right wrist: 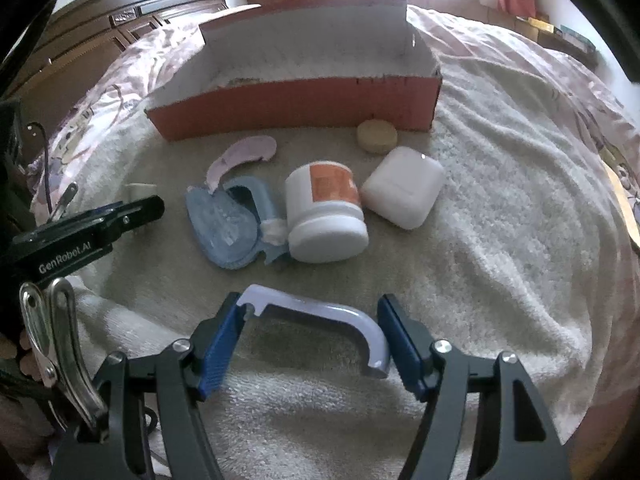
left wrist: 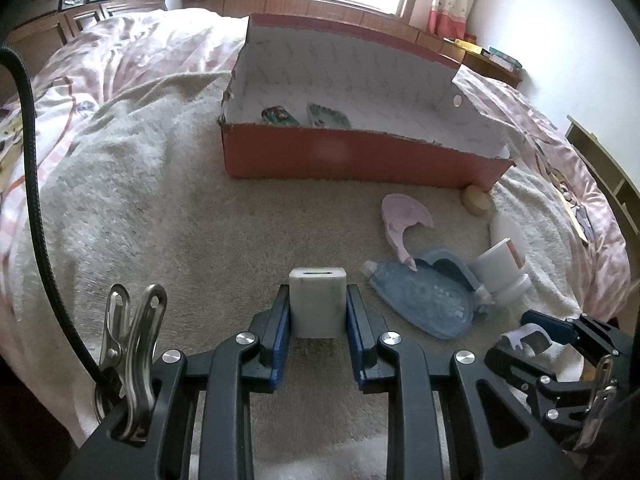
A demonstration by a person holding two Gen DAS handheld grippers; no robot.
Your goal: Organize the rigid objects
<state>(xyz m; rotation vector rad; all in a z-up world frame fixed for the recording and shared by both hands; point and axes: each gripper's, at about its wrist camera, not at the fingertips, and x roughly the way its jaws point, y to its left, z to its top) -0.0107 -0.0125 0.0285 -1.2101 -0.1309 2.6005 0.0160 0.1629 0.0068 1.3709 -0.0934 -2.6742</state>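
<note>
My left gripper (left wrist: 318,312) pinches a white charger (left wrist: 317,306) upright, prongs down over the towel, and my right gripper (right wrist: 310,334) brackets a lilac curved clip (right wrist: 320,312), its left end against one pad, the right end just beside the other. Ahead, the red box (right wrist: 304,106) stands open, white inside, with two patterned pieces (left wrist: 304,116) in its near corner. On the towel before it lie a pink curved shell (right wrist: 244,156), a blue tape dispenser (right wrist: 228,224), a white jar (right wrist: 326,216) tipped on its side, a white case (right wrist: 404,188) and a tan disc (right wrist: 377,135) touching the box.
</note>
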